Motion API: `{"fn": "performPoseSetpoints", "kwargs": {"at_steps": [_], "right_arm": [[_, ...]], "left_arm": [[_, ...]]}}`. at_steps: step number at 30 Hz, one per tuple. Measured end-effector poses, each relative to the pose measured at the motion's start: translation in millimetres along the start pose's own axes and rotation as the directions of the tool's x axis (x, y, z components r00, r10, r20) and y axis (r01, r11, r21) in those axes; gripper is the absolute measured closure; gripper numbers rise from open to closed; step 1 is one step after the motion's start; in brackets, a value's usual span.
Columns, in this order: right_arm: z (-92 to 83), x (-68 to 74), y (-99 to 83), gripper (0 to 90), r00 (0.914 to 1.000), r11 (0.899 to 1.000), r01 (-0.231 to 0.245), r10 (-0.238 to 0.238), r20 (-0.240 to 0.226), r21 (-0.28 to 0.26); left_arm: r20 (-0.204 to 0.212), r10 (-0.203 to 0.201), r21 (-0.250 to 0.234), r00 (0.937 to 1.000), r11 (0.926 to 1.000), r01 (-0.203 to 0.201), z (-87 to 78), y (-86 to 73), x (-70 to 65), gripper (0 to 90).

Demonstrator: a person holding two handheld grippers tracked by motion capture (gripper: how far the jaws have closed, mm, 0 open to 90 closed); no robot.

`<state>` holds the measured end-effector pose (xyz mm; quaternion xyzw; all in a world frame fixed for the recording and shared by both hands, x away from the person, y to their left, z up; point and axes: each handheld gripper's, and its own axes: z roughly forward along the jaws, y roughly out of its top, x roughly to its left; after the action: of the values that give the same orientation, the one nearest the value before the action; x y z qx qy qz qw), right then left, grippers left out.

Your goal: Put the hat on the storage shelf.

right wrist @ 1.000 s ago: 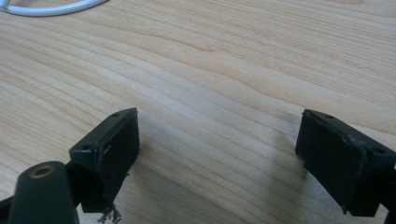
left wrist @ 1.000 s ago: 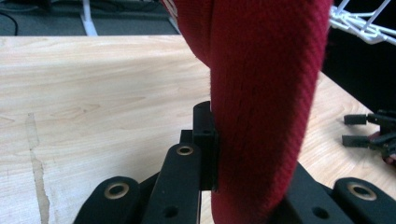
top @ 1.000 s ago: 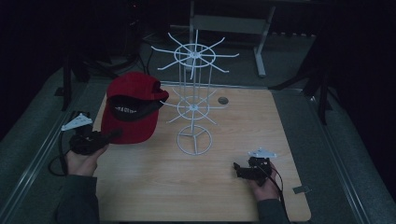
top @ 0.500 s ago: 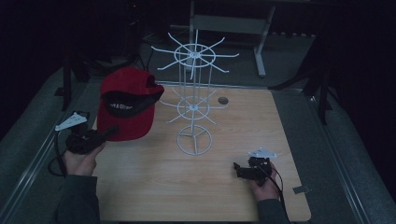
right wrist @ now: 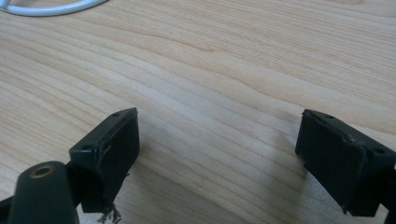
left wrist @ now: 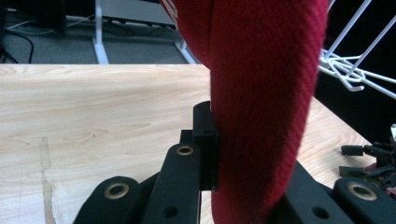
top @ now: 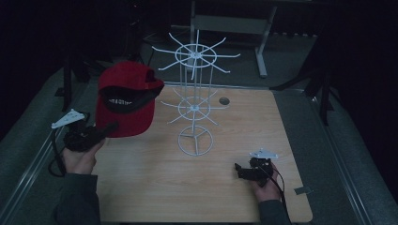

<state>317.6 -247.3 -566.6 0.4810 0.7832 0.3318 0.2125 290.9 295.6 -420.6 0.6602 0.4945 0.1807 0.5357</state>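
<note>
Now red cap [top: 126,101] lifted higher, nearer wire rack [top: 195,101], left tongs [top: 109,128] clamped

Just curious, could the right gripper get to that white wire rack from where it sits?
Probably yes. The right gripper rests open on bare table near the rack, nothing between them. The cap is held up to the left, out of its way.

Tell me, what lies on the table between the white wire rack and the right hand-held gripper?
Nothing: in the high view, bare wood of the table separates the white wire rack from the right hand-held gripper, whose open jaws hold nothing.
</note>
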Motion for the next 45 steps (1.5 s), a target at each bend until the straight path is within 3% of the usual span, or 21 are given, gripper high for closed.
{"fn": "performPoseSetpoints", "kwargs": {"at_steps": [12,45], "right_arm": [[0.0,0.1,0.0,13.4,1.0,1.0,-0.001,0.001,0.0,0.0],[0.0,-0.1,0.1,13.4,1.0,1.0,0.001,-0.001,0.0,0.0]], "left_arm": [[0.01,0.015,-0.012,0.9998,0.9998,-0.015,-0.7,8.9,-4.8,85.3],[0.029,0.002,-0.07,0.9996,0.9975,0.0,-3.3,21.7,-11.6,85.3]]}}
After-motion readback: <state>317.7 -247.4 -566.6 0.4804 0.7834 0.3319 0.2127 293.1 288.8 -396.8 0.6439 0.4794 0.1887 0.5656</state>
